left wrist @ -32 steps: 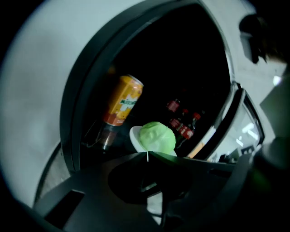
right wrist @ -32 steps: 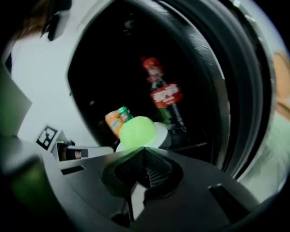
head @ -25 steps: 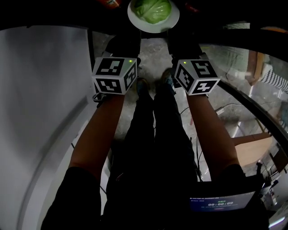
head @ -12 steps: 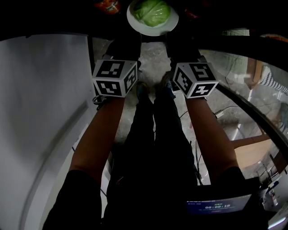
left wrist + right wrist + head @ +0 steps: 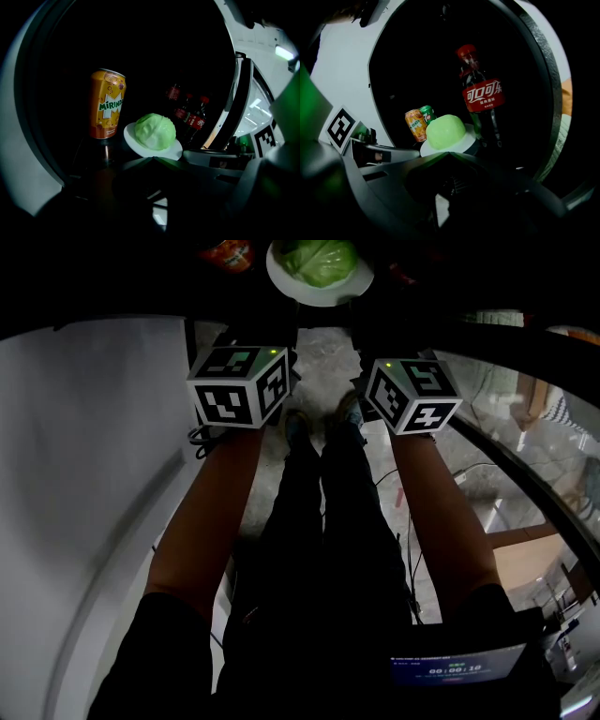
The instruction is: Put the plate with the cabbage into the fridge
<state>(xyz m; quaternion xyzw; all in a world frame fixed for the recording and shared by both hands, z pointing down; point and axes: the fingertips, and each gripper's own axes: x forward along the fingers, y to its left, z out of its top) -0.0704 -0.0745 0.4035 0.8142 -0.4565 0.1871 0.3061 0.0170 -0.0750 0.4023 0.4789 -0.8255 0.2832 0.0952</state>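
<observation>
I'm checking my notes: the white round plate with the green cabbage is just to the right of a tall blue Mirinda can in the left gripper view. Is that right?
Only the colour is wrong. The left gripper view shows that the tall Mirinda can is orange, not blue. The white round plate with the green cabbage is indeed just to the right of it.

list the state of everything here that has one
fridge, open
plate, gripped at its rim from both sides
cabbage, whole, on the plate
orange can, upright
cola bottle, upright, capped
left gripper, jaws shut on the plate rim
right gripper, jaws shut on the plate rim
</observation>
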